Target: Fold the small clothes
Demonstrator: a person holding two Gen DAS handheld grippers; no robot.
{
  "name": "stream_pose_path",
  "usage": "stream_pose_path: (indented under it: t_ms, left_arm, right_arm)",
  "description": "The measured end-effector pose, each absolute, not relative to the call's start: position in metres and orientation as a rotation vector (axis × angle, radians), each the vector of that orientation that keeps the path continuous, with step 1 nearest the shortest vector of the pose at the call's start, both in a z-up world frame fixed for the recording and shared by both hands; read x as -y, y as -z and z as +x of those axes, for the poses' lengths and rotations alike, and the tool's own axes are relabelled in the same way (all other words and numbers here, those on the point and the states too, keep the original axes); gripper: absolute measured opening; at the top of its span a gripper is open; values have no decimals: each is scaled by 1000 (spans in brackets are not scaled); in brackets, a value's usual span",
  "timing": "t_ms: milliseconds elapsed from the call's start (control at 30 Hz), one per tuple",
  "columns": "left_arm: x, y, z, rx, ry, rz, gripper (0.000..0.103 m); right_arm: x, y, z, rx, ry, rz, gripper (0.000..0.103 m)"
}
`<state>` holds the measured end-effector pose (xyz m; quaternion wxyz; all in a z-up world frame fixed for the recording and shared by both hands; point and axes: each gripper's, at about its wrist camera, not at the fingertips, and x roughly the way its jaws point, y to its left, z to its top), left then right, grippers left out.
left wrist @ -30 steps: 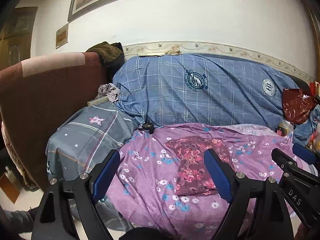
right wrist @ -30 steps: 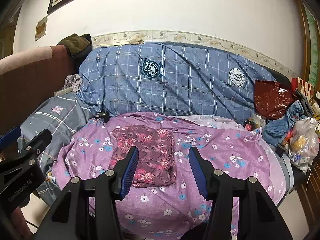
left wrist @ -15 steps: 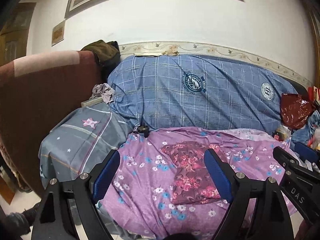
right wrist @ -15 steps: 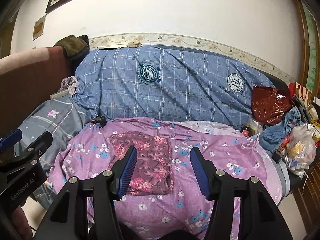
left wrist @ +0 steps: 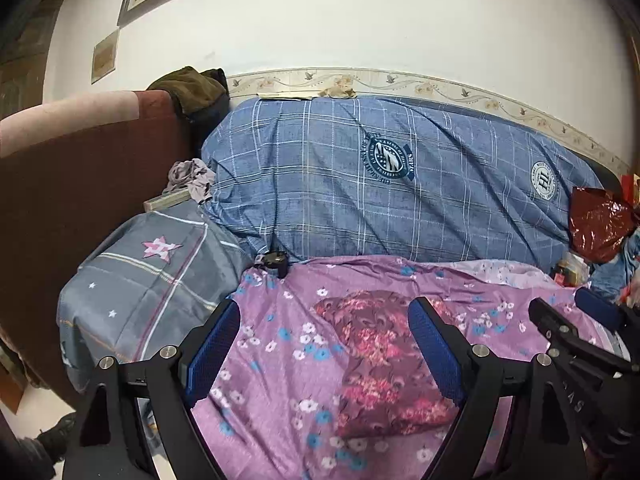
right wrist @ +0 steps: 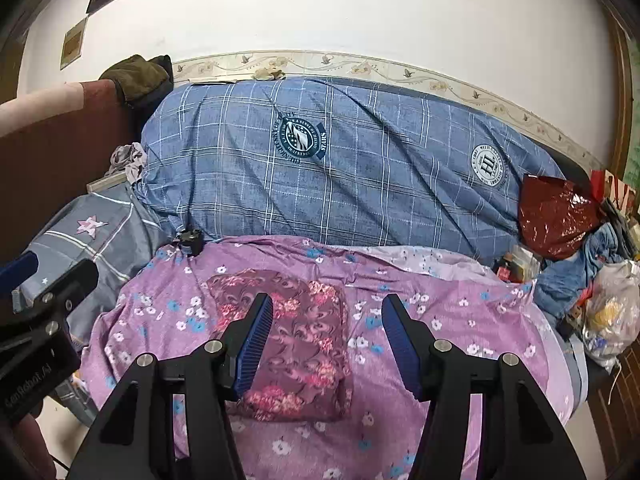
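Pulled back from the bed over the last second, both tongs together: more floor edge below, garment [right wrist: 294, 344] smaller and farther ahead than a moment ago. Looks folded already, a neat maroon floral rectangle flat on the purple sheet [right wrist: 460, 320], so probably a finished fold and a retreat, with the next piece yet to be fetched.

Left tongs [left wrist: 326, 354]: spread wide, nothing between the pads, touching nothing. Garment ahead and below, between the two fingers in view, nearer the right finger [left wrist: 436, 354], well clear of both.

Right tongs [right wrist: 326, 344]: about half open, empty, no contact with cloth. Garment ahead and below, partly hidden behind the left finger [right wrist: 254, 346]; bare sheet under the right one.

Each tongs visible at the edge of the other's view, side by side, apart.

Beyond the garment: blue checked quilt [left wrist: 380, 184] along the wall, grey star pillow [left wrist: 152, 276] off to the left, red bag [right wrist: 556, 216] and clutter far right. No other small clothes clearly within reach ahead; crumpled grey cloth [left wrist: 190, 176] far left, by the pillow.
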<state>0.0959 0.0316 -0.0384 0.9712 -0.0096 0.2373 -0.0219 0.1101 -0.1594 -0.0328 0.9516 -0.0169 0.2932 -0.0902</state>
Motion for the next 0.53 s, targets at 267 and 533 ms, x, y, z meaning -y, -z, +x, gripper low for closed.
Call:
stream_pose_path:
  t_ms: [267, 533]
  left_arm:
    - [-22, 40, 122, -487, 63, -27, 87]
    - [-18, 54, 143, -474, 90, -55, 87]
  right_arm:
    - [162, 41, 137, -609, 172, -36, 59]
    - [164, 57, 165, -630, 162, -22, 59]
